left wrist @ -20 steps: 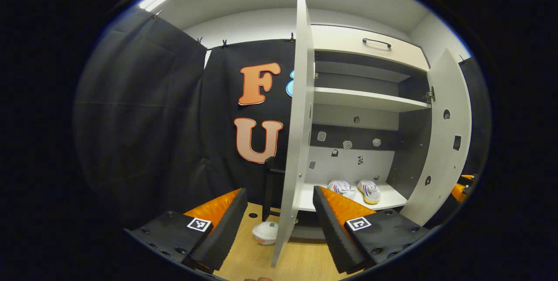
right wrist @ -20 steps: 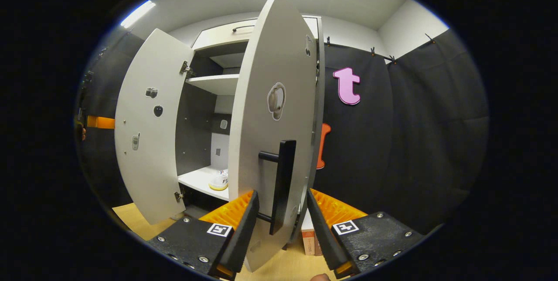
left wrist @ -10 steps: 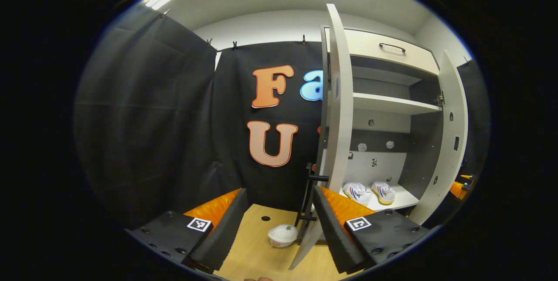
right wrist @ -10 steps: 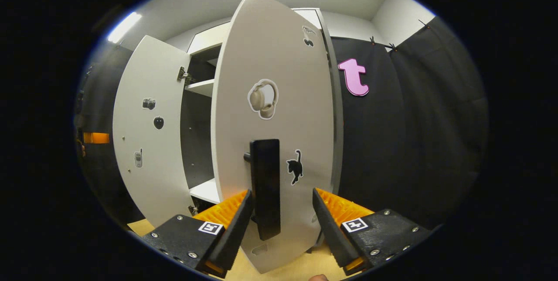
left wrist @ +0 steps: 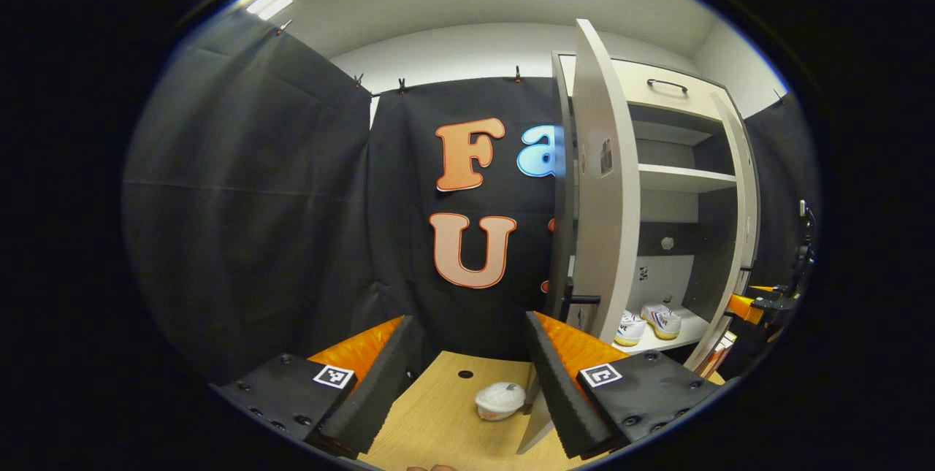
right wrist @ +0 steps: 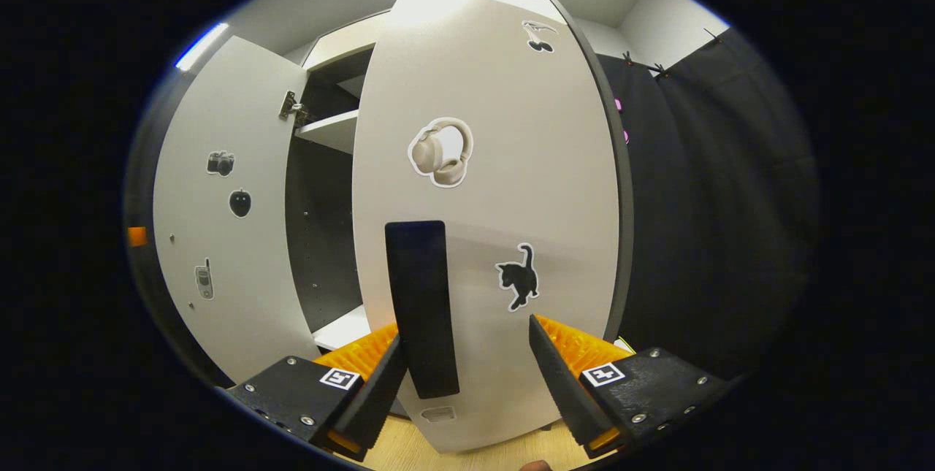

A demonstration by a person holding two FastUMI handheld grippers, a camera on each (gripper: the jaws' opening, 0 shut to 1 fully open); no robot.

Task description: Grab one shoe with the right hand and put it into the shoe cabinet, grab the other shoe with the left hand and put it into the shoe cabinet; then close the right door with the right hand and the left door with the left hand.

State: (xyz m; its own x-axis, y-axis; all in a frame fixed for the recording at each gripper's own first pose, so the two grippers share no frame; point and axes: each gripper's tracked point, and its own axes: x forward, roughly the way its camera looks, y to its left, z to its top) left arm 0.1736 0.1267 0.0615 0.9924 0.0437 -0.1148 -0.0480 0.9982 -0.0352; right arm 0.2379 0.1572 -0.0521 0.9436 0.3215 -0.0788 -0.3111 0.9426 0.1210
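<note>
Shoes [left wrist: 649, 323] sit on the cabinet's bottom shelf [left wrist: 676, 334], so stowing is done. Right door [right wrist: 497, 186] is nearly shut, its handle [right wrist: 424, 307] at 12 o'clock between the right gripper's [right wrist: 465, 376] wide jaws. Left door [left wrist: 603, 186] stands open at 1 o'clock from the left gripper [left wrist: 467, 376], jaws wide, empty.
</note>
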